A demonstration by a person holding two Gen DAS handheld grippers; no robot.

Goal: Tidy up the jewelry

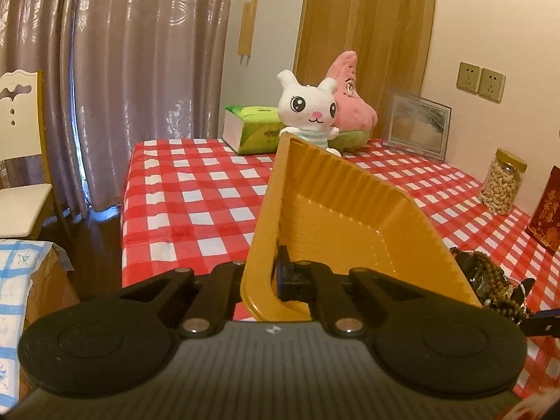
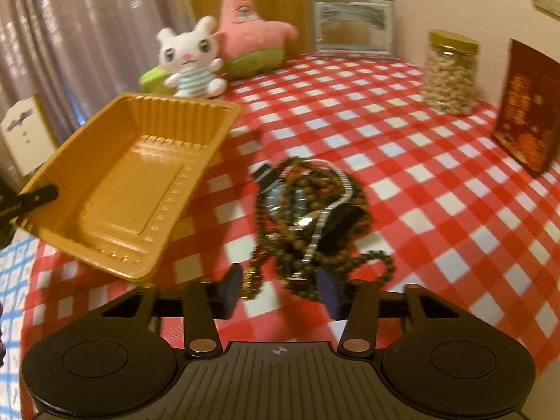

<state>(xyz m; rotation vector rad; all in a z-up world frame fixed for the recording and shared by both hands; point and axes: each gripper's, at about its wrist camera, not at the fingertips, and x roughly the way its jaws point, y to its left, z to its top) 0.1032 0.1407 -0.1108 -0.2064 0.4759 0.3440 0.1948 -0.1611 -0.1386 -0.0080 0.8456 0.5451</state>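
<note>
While our left tool point(image 1: 276, 276) clamps the rim of the yellow tray point(image 2: 133, 189) and holds it tilted above the bench point(image 2: 402, 161), our right tool point(image 2: 280, 290) stands part open around the near edge of the jewelry pile point(image 2: 308, 210), pads not visibly pressing. We judge we are at the pickup: next we must close on a bead strand and carry it to the tray just beside.

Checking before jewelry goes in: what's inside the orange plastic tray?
The orange plastic tray looks empty: bare ribbed floor and walls. The corner pinched by the left hand-held gripper is partly covered.
</note>
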